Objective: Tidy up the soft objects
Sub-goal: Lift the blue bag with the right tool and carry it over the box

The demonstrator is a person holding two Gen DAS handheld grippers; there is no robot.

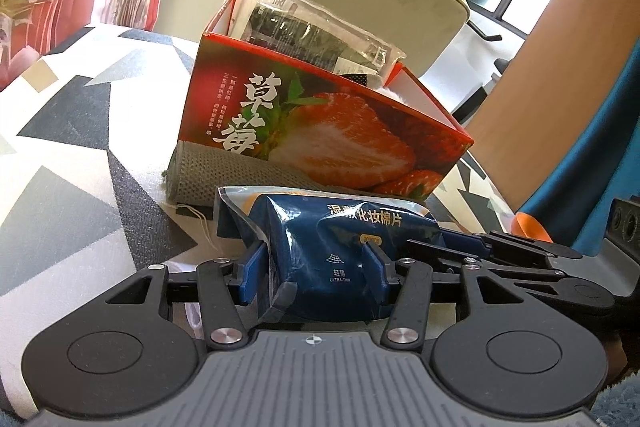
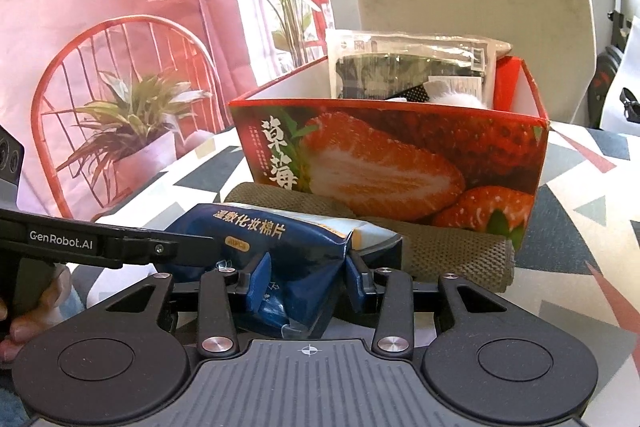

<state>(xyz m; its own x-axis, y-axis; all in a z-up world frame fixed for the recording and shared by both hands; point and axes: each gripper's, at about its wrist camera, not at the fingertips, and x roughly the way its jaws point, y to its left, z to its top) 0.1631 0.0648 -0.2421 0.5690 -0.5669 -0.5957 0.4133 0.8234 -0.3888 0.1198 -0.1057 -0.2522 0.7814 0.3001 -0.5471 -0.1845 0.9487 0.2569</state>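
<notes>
From the left wrist, the left gripper [image 1: 316,267] is clamped on a blue cotton-pad pack [image 1: 328,247] in front of the strawberry box [image 1: 320,131] on the desk [image 1: 72,131]. From the right wrist, the right gripper [image 2: 308,277] pinches the same pack [image 2: 280,247], just before a rolled grey towel [image 2: 448,251].

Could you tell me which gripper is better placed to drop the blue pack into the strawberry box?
Probably left: left gripper clamps blue pack mid-body; right gripper pinches one end.

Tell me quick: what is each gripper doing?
Left gripper: shut on the blue cotton-pad packet.
Right gripper: shut on the same packet's other end.
</notes>
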